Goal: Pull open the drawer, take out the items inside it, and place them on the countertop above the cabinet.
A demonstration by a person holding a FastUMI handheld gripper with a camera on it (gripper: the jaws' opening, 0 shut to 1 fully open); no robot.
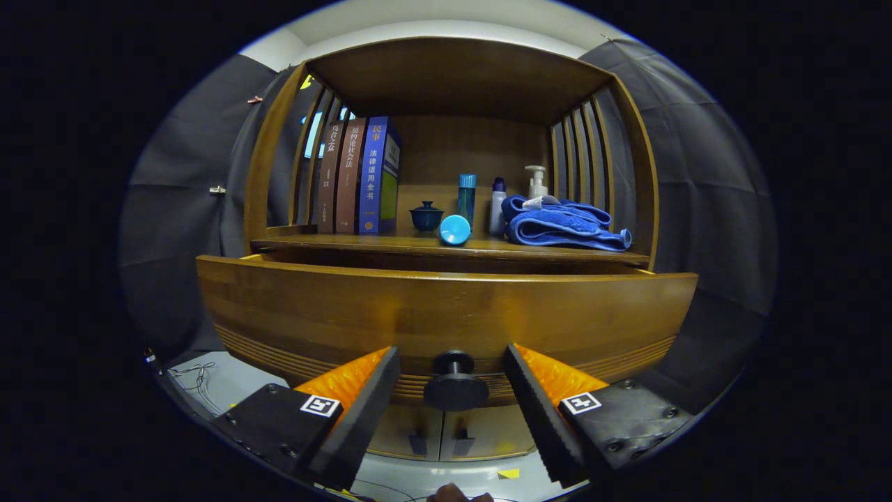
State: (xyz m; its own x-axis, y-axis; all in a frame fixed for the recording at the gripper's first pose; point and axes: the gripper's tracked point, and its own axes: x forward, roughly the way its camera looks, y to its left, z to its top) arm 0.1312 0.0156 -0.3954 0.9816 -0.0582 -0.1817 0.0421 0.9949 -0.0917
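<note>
Spreading wide, the gripper (451,390) is holding nothing; its ribbed black fingers (373,397) with orange backs are flanking the round dark knob (455,384) without touching it. The knob is sitting on the glossy curved wooden drawer front (446,314), which is standing pulled out from the cabinet. Above, the countertop (348,242) is carrying three upright books (359,178), a lidded blue cup (426,216), bottles (466,198) and a folded blue towel (564,223), leaving a bare strip along its front edge. The book spines are bearing Chinese lettering.
</note>
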